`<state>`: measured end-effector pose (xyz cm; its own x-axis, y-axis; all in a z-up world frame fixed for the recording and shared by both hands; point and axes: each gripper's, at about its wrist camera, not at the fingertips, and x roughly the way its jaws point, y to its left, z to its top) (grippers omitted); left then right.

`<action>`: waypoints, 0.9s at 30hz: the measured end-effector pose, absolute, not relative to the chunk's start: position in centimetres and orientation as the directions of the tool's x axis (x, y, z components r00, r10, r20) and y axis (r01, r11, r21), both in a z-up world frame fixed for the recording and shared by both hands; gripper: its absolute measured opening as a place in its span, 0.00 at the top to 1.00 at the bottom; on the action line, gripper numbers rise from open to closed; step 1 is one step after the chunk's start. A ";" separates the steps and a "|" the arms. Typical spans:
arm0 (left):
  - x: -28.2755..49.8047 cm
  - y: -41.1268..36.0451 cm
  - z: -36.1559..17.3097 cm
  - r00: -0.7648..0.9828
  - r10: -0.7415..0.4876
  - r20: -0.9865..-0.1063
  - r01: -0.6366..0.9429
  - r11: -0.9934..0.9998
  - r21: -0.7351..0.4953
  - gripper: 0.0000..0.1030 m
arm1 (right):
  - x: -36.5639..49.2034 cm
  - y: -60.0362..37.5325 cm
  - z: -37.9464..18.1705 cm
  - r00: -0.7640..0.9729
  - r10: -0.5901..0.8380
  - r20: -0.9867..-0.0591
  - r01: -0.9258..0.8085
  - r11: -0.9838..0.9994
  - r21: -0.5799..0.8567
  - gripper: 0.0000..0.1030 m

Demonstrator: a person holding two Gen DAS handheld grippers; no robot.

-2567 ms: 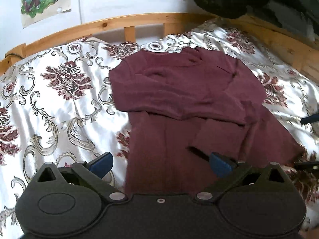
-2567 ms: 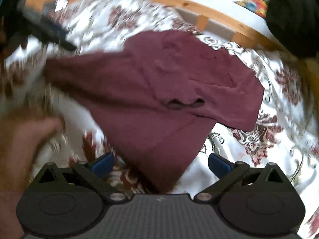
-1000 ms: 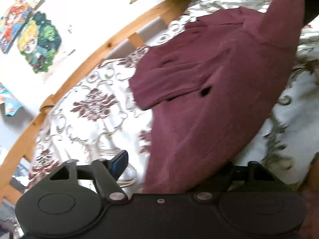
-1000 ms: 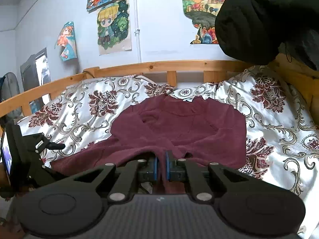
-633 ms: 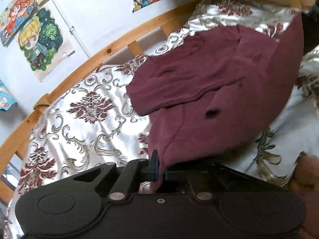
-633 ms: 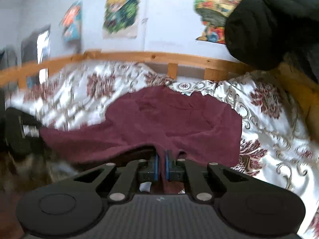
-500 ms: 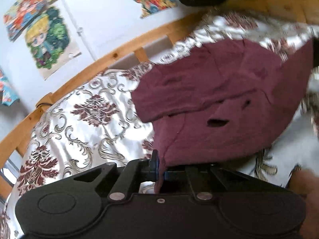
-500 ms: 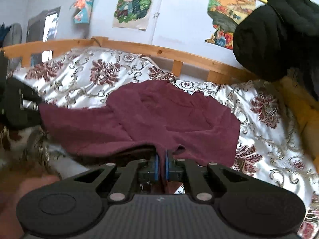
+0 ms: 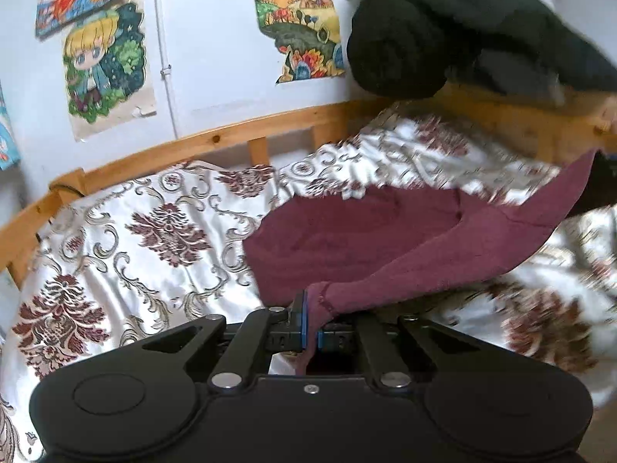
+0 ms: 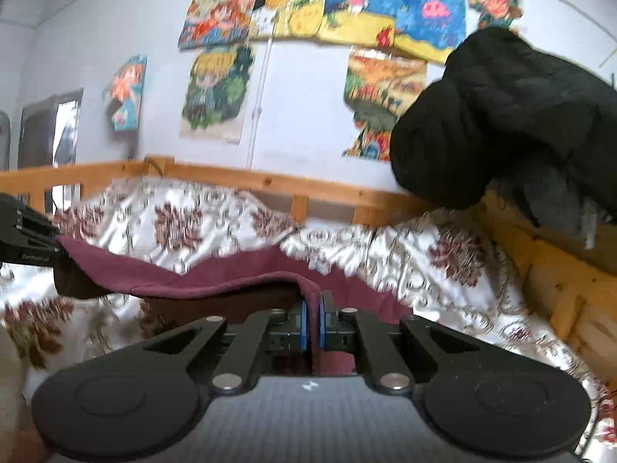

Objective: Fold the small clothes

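Observation:
A maroon long-sleeved top [image 9: 358, 239] lies on the patterned bedspread [image 9: 146, 239], its near hem lifted off the bed. My left gripper [image 9: 311, 326] is shut on one corner of that hem, and the cloth stretches up to the right toward the other gripper at the frame's edge. In the right wrist view my right gripper [image 10: 312, 326] is shut on the other corner of the maroon top [image 10: 216, 281], whose raised hem runs left to the left gripper [image 10: 27, 239]. The part of the top under the lifted hem is hidden.
A wooden bed rail [image 9: 200, 146] runs along the far side and up the right [image 10: 559, 270]. A black padded garment [image 9: 455, 34] hangs over the right corner. Posters [image 10: 327, 11] cover the wall. The bedspread left of the top is bare.
The left gripper has shut on the hem corner. Both grippers have risen and carried the near hem up off the bed; the views now tilt higher toward the wall.

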<state>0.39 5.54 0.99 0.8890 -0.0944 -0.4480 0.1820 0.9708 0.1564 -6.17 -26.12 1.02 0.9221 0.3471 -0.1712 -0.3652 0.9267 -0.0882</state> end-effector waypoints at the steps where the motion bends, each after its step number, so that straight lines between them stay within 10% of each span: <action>1: 0.2 5.9 1.7 0.887 -0.114 -0.447 0.196 0.970 0.142 0.96 | -6.7 -26.2 1.6 0.925 0.346 -0.157 -0.363 0.928 -0.090 0.93; 14: 12.4 5.2 8.7 0.798 -0.128 -0.589 0.234 0.966 0.107 0.95 | 2.1 -26.0 4.2 0.934 0.305 -0.187 -0.332 0.933 -0.140 0.93; 27: 33.4 4.0 2.1 0.689 0.025 -0.724 0.085 0.990 0.114 0.94 | 20.5 -26.5 -0.9 0.913 0.340 -0.223 -0.355 0.934 -0.030 0.93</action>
<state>33.36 4.01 2.07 0.6894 0.0246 -0.7240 0.0845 0.9899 0.1141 20.52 -26.54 -0.92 0.9135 0.3402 -0.2231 -0.3552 0.9343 -0.0295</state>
